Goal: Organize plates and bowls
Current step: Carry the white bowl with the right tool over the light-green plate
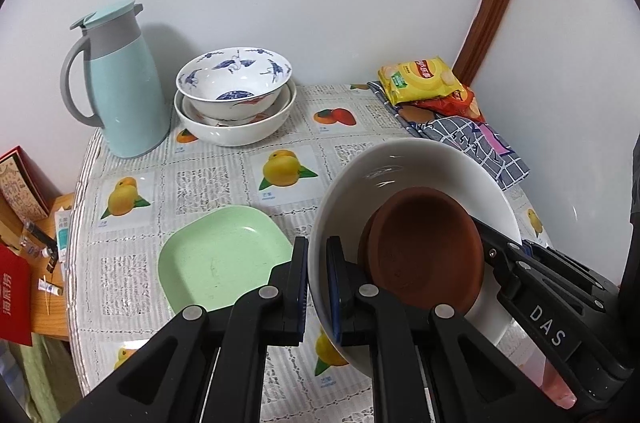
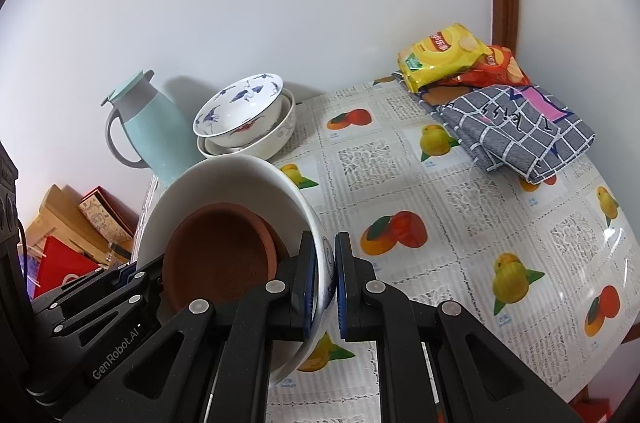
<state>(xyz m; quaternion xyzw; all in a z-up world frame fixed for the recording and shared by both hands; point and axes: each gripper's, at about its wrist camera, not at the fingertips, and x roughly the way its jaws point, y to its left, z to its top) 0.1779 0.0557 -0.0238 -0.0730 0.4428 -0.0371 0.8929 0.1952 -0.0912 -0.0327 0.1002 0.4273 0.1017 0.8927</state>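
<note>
A large white bowl (image 1: 416, 163) hangs above the table with a brown saucer (image 1: 424, 247) lying inside it. My left gripper (image 1: 318, 287) is shut on the bowl's left rim. My right gripper (image 2: 325, 287) is shut on the bowl's opposite rim; the bowl (image 2: 224, 179) and brown saucer (image 2: 220, 255) also show in the right wrist view. A green square plate (image 1: 224, 255) lies on the table left of the held bowl. A blue-patterned bowl (image 1: 236, 79) is stacked in a white bowl (image 1: 236, 127) at the back; the stack (image 2: 244, 119) shows in the right view too.
A pale blue thermos jug (image 1: 120, 83) stands at the back left beside the bowl stack. Snack bags (image 1: 424, 79) and a folded checked cloth (image 1: 480, 143) lie at the back right. The round table (image 2: 440, 191) has a fruit-print cover. Boxes (image 1: 20, 183) sit off its left edge.
</note>
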